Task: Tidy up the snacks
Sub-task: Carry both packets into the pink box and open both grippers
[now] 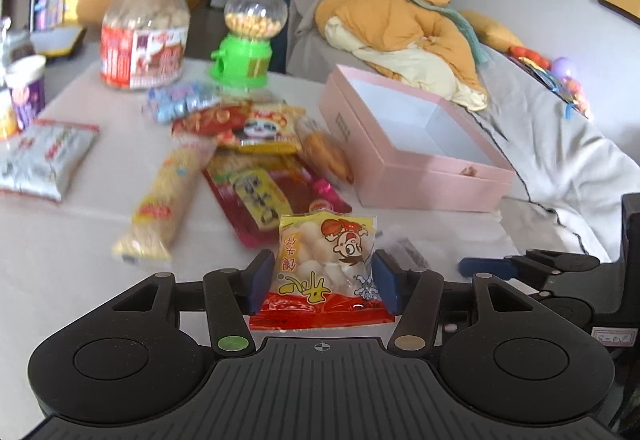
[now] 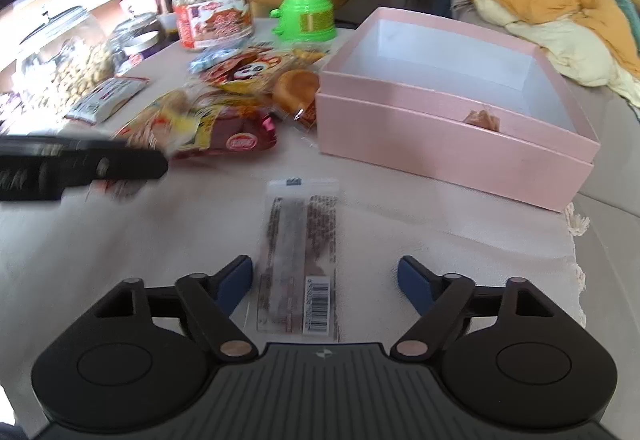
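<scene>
Snacks on the table, pink box (image 2: 452,144) waiting to the right.
Left gripper (image 1: 322,280) pinches a small cartoon snack bag (image 1: 326,268); it could slide free if squeezed loosely. Right gripper (image 2: 325,280) gapes wide, empty, straddling a clear packet (image 2: 300,260) on the cloth.

Counter (image 2: 200,232), covered by a pale cloth. Resting on it: an open pink box (image 2: 452,144) at the right edge; a clear flat packet (image 2: 300,260) with a barcode near the front; a loose heap of snack packets (image 2: 224,108) left of the box; a silver-white pouch (image 1: 44,156) well apart at the left; behind the heap, a labelled jar with a gold lid (image 1: 146,32) and a green candy dispenser (image 1: 246,40) side by side; a purple cup (image 1: 28,88) at the far left.
</scene>
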